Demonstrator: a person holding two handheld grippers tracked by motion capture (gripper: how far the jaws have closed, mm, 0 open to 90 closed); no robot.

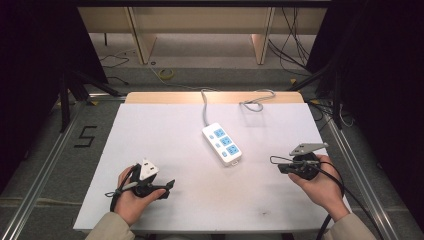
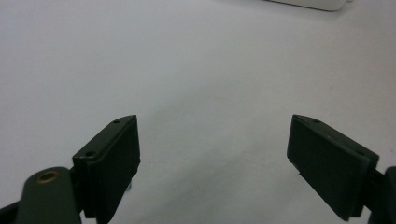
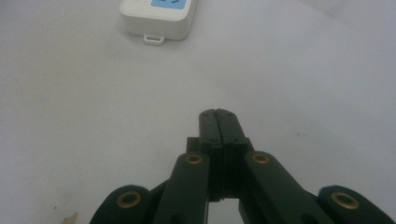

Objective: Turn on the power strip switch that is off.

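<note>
A white power strip (image 1: 222,144) with blue sockets lies near the middle of the white table (image 1: 165,130), its grey cord running to the far edge. Its near end with a small loop shows in the right gripper view as the power strip (image 3: 156,18). My left gripper (image 1: 170,186) rests in a hand at the front left; in its own view the left gripper (image 2: 212,154) has its jaws wide apart over bare table with nothing between them. My right gripper (image 1: 279,168) sits in a hand at the front right, pointing left. In its own view the right gripper (image 3: 217,114) has its pads pressed together, holding nothing.
The grey cord (image 1: 255,102) coils at the table's far edge. Dark stands and cables flank the table on both sides. A black cable (image 1: 335,180) trails from the right gripper over the wrist.
</note>
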